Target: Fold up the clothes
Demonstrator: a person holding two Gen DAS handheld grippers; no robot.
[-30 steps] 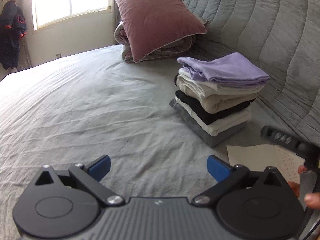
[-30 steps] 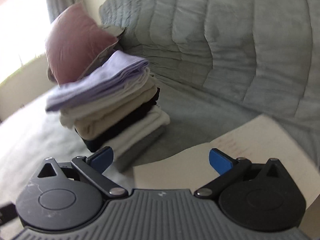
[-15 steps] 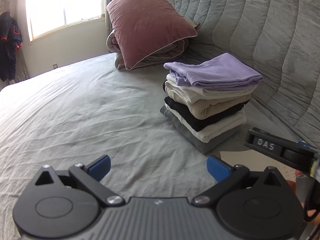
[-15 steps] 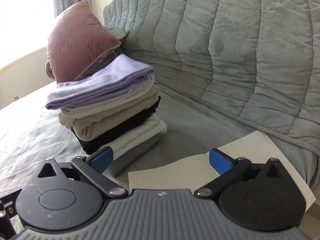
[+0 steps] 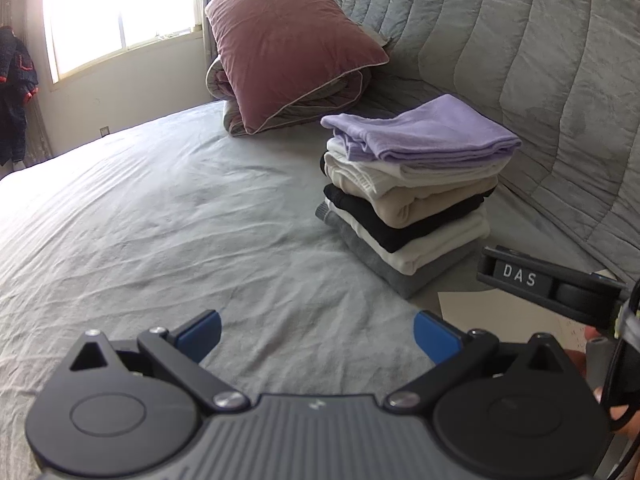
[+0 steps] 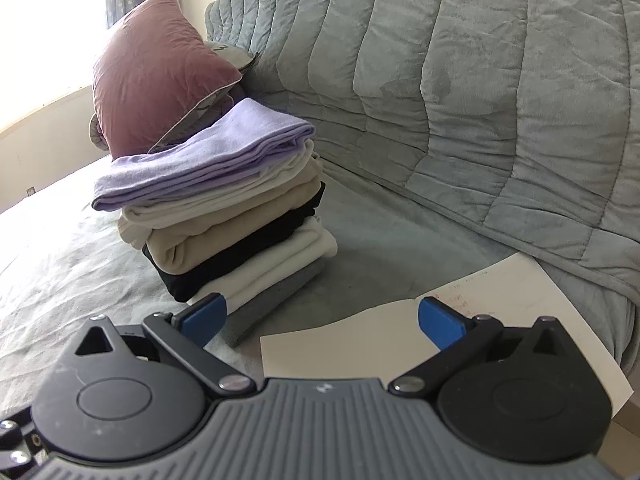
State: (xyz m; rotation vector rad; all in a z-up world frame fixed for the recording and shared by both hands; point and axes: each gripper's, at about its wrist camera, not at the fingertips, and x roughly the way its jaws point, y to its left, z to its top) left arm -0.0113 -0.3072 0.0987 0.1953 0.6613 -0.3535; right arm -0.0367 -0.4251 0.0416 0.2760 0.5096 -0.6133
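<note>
Both cameras have swung a little since a second ago: the stack of folded clothes [image 5: 408, 196] sits more squarely in the left wrist view, and the blur is gone from the right wrist view.

Left gripper [image 5: 316, 332] hovers over the bare grey bed sheet [image 5: 160, 220] with its fingers spread wide and holding nothing. Right gripper [image 6: 322, 318] is likewise wide open and empty, poised above a sheet of paper [image 6: 360, 336] lying just beside the stack.

That stack rests on the bed near the quilted grey blanket [image 6: 480, 100], in front of the maroon pillow [image 5: 288, 36]. A lilac garment [image 6: 204, 156] tops about six neat layers.

No unfolded garment shows on the bed in either view, so the folding looks finished or nearly so. Whether more clothes wait out of view cannot be told.
</note>
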